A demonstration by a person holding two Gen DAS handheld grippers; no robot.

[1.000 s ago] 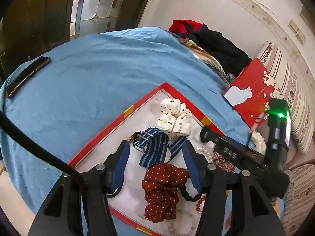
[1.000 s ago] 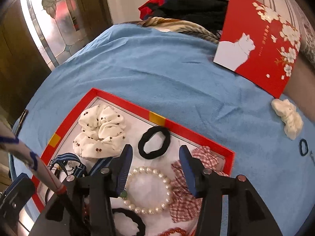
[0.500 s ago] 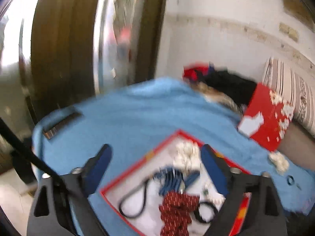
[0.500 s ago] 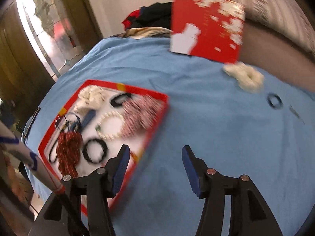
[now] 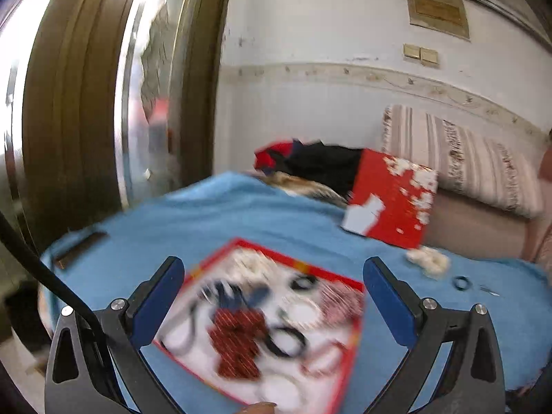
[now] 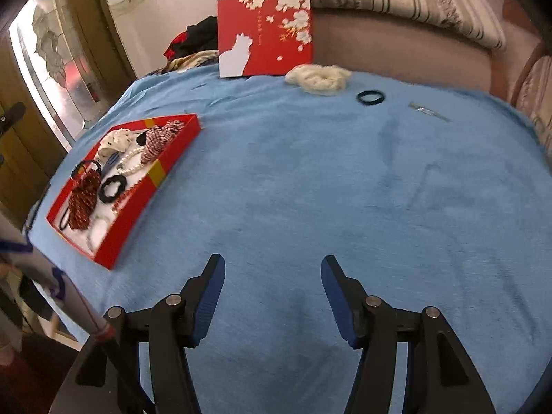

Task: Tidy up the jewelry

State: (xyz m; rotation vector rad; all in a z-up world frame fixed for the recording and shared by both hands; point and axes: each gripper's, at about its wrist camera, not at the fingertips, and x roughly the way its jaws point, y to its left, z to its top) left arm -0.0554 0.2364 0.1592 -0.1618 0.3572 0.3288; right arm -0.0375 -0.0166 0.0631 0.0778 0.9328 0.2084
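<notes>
A blue blanket (image 6: 345,189) covers the whole surface. At its far edge lies a heap of dark and red clothes (image 5: 310,162), beside a patterned cloth (image 6: 193,58). A striped cushion (image 5: 465,158) leans against the white wall (image 5: 327,34), which carries two brass switch plates (image 5: 421,54). A brown door frame (image 5: 69,103) stands at the left, with frosted glass (image 6: 51,62).
</notes>
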